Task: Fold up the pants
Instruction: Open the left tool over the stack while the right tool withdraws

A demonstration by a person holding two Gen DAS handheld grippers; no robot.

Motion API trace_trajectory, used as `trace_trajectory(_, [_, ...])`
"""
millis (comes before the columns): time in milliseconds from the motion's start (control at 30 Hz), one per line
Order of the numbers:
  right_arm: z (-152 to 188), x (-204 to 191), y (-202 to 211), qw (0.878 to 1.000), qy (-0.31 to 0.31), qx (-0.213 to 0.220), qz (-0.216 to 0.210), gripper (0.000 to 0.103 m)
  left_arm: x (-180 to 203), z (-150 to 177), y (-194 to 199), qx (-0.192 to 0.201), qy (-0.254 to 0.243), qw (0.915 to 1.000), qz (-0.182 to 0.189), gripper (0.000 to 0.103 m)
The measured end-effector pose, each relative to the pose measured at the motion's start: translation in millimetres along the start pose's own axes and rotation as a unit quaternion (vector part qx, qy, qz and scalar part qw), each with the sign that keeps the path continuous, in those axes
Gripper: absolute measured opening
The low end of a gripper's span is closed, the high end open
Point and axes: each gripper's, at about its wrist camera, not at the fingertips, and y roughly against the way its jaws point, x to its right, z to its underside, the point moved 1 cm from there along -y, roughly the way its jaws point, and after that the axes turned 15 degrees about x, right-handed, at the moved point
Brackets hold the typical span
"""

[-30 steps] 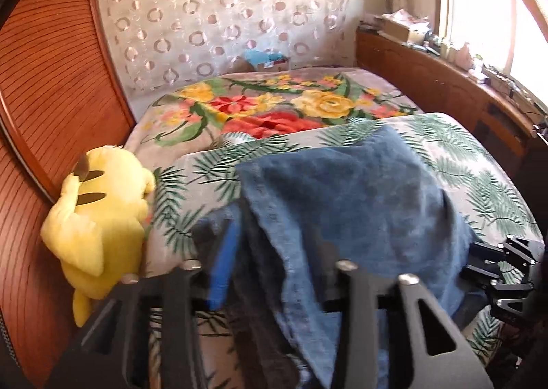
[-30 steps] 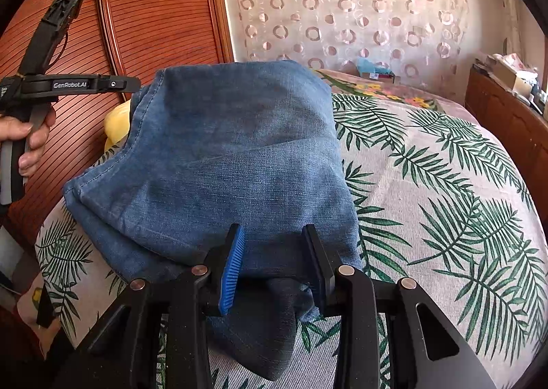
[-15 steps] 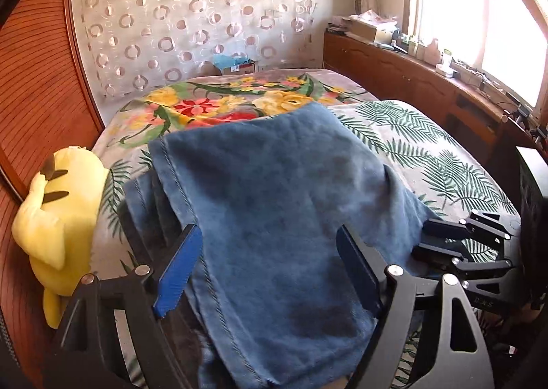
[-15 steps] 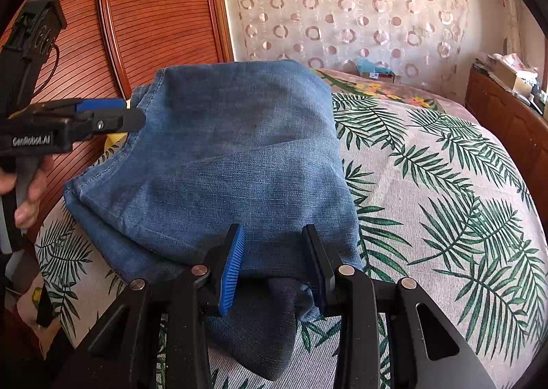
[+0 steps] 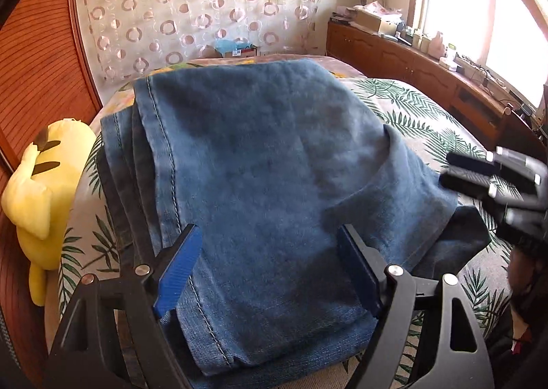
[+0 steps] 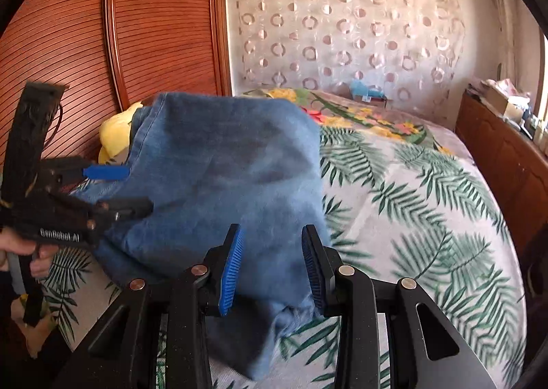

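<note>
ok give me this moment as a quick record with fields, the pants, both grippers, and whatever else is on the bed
pants: blue jeans, folded in layers, lying on the bed
left gripper: open, fingers either side of the jeans' near edge
right gripper: open, over the jeans' near corner
bedcover: green leaf print, floral part further back
plush toy: yellow, between jeans and wooden panel
view: right wrist image blurred

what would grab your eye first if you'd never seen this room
The folded blue jeans fill the middle of both views, lying on a bed with a green palm-leaf cover. A bright yellow plush toy sits at the jeans' left, against the reddish wooden wall. The left gripper hangs open over the near edge of the jeans, and the right gripper is open too.
</note>
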Motion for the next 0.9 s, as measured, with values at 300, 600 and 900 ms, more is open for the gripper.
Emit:
trace_trajectory(300, [-21, 38, -51, 0.998, -0.028, -0.043, -0.026, 0.059, -2, 8, -1, -0.001, 0.006, 1.0, 0.0, 0.081])
trace_trajectory(600, [-24, 48, -100, 0.994, -0.056, -0.089, -0.039, 0.059, 0, 14, -2, 0.006, 0.003, 1.0, -0.005, 0.081])
trace_trajectory(900, [-11, 42, -77, 0.988, -0.063, -0.12, -0.069, 0.04, 0, 16, -3, 0.004, 0.007, 0.9999, -0.007, 0.081])
